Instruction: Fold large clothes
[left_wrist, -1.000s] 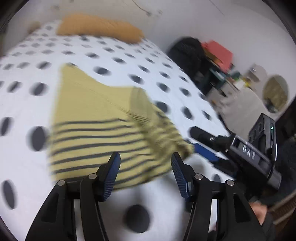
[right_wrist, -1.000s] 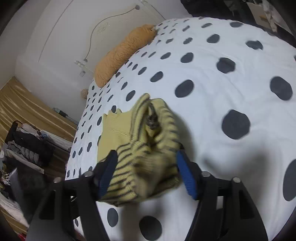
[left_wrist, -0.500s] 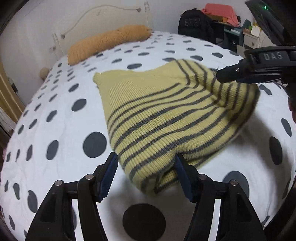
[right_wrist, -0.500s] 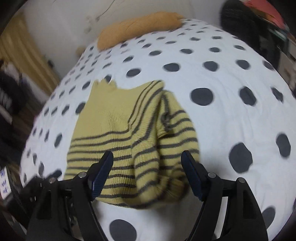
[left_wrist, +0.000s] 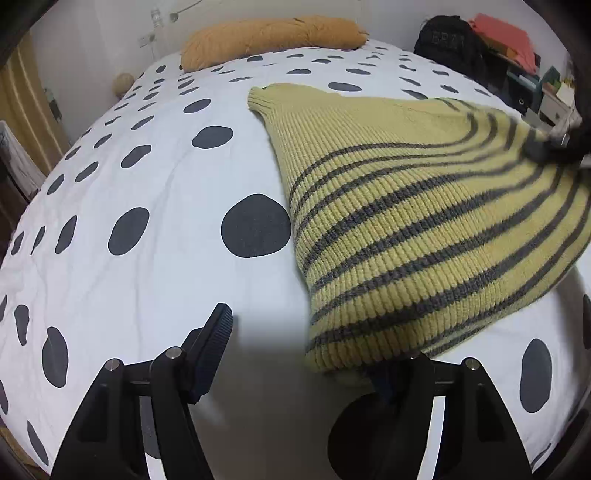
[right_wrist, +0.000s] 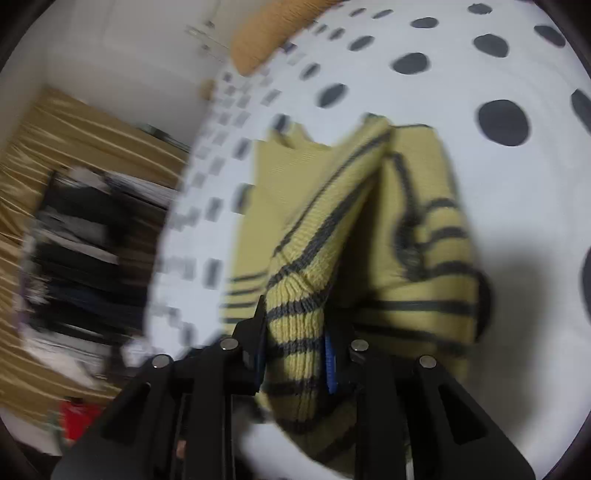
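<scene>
The yellow striped sweater (left_wrist: 424, 229) is lying partly on the bed (left_wrist: 155, 206), its collar end resting on the spotted cover toward the orange pillow (left_wrist: 273, 37), while its striped hem end is being lifted off the mattress. The right gripper (right_wrist: 295, 332) is pinching a bunched fold of the hem; its jaws are standing narrow with knit packed between them, which is probably why the fabric is rising in a ridge from there toward the collar. The left gripper (left_wrist: 306, 354) is sitting at the near corner of the sweater with its jaws wide. One finger (left_wrist: 214, 343) is showing bare over the cover; the other is hidden under the corner draping over it, so nothing is clamped there. This looks like an early fold, with the hem being carried toward the collar. The draped corner would likely need its own grip for the edge to travel evenly.
</scene>
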